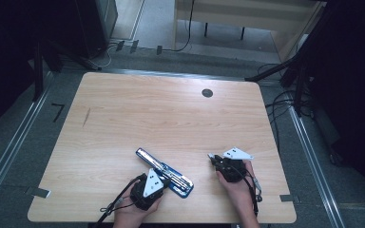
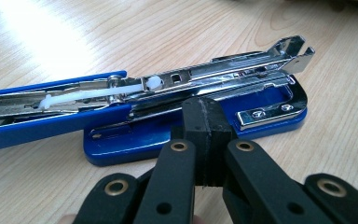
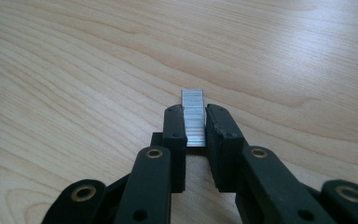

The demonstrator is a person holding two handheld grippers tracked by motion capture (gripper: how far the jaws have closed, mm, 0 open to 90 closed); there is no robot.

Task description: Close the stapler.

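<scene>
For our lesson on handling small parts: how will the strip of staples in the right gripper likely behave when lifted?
The staple strip looks thin and probably light. Its smooth metal sides may slip between the right gripper pads. Being many glued staples, it could snap if squeezed or bent.

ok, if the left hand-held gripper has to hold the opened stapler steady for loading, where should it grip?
Probably the blue base of the stapler, across its long edges, coming from the near side. It lies flat on the table, and the top is swung open, so the steel magazine channel stays free. The left hand-held gripper, shut, is right there.
</scene>
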